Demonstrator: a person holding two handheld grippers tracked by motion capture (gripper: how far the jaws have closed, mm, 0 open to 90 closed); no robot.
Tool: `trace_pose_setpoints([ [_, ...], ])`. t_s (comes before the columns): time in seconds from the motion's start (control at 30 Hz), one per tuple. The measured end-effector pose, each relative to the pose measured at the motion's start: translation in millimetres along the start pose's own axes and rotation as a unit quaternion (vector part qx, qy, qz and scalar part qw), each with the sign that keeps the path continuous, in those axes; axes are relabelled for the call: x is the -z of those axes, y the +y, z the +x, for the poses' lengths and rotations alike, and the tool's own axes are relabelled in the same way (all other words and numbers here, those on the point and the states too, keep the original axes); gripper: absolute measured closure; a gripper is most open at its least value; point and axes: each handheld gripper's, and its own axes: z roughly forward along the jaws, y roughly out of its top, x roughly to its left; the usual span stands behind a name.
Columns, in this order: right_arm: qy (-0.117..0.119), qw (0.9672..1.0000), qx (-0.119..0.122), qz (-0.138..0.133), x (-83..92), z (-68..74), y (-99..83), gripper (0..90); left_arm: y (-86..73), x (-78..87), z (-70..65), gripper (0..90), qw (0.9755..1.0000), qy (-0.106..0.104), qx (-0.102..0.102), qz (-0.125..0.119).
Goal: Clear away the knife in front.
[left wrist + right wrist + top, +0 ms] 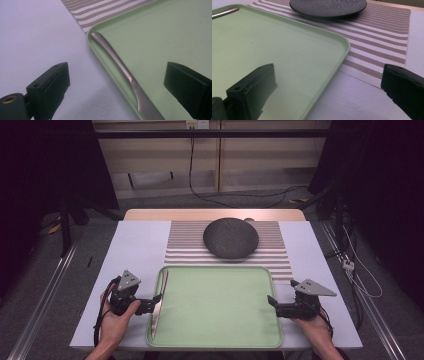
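A pale green tray (pixel 220 305) lies at the table's near middle. A metal table knife (pixel 162 282) rests lengthwise along its left inner rim. My left gripper (pixel 156 301) is at that left rim, open. In the left gripper view the knife (pixel 117 62) runs between its wide jaws, untouched by either pad, with my left gripper (pixel 117 85) straddling the tray (pixel 162 37) edge. My right gripper (pixel 271 301) is open at the tray's right rim. In the right gripper view my right gripper (pixel 329 90) straddles the tray (pixel 274 42) corner, holding nothing; the knife (pixel 224 12) shows far off.
A dark speckled plate (pixel 231 238) sits on a striped placemat (pixel 280 255) just behind the tray. The plate (pixel 328 6) and placemat (pixel 382 37) also appear ahead of the right gripper. A pale cloth (pixel 135 250) covers the table.
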Motion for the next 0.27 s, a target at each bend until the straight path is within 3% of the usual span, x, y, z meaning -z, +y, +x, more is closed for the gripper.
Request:
trace_pose_setpoints([
  [0.27, -0.001, 1.0000, -0.003, 0.001, -0.9, -0.7, 0.3, 0.0, -6.5, -0.1, 4.9, 6.2, 0.9998, 0.000, 0.021, -0.005],
])
